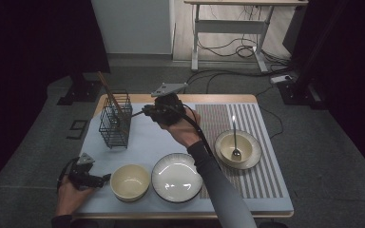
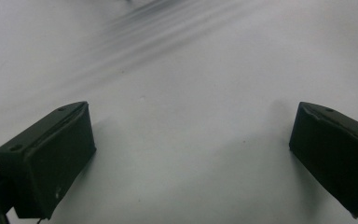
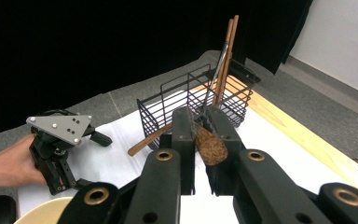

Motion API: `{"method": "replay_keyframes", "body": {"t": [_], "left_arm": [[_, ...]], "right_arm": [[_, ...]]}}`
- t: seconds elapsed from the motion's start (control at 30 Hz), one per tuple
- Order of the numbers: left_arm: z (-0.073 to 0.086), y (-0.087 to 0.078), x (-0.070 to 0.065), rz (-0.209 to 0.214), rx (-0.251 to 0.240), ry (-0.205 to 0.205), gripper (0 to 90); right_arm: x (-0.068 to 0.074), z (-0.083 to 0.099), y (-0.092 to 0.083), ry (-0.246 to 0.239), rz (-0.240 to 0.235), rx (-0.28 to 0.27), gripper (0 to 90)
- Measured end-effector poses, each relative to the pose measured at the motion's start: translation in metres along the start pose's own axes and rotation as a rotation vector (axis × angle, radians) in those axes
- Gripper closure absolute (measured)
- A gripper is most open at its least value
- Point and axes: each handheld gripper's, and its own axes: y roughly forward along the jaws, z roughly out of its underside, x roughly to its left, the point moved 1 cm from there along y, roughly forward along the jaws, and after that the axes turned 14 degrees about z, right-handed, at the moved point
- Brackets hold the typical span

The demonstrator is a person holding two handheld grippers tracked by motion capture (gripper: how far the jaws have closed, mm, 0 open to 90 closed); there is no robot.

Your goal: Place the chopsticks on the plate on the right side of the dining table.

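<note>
Right now the right gripper (image 3: 200,135) pinches a wooden spoon (image 3: 209,144) by its bowl end, handle running out to the side, level, just in front of the wire utensil basket (image 3: 191,100). Left gripper (image 2: 191,154) rests w/ jaws spread on the white mat (image 2: 191,70), well away, so right hand is nearer the basket; spoon's long axis prob. has to tip upright to drop in.

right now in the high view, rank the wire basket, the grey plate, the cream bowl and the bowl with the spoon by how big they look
1. grey plate
2. wire basket
3. Bowl with the spoon and cream bowl: these look close in size, so I won't rank them.
</note>
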Motion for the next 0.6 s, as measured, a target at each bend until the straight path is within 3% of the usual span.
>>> {"method": "replay_keyframes", "body": {"t": [0.27,0.6], "left_arm": [[0.0,0.0,0.0,0.003,-0.001,0.0,0.0],[0.0,-0.004,0.002,0.05,-0.016,-0.02,0.0]], "right_arm": [[-0.012,0.008,-0.02,0.014,0.007,-0.008,82.9],[-0.021,0.029,-0.034,0.035,0.001,-0.017,82.9]]}}
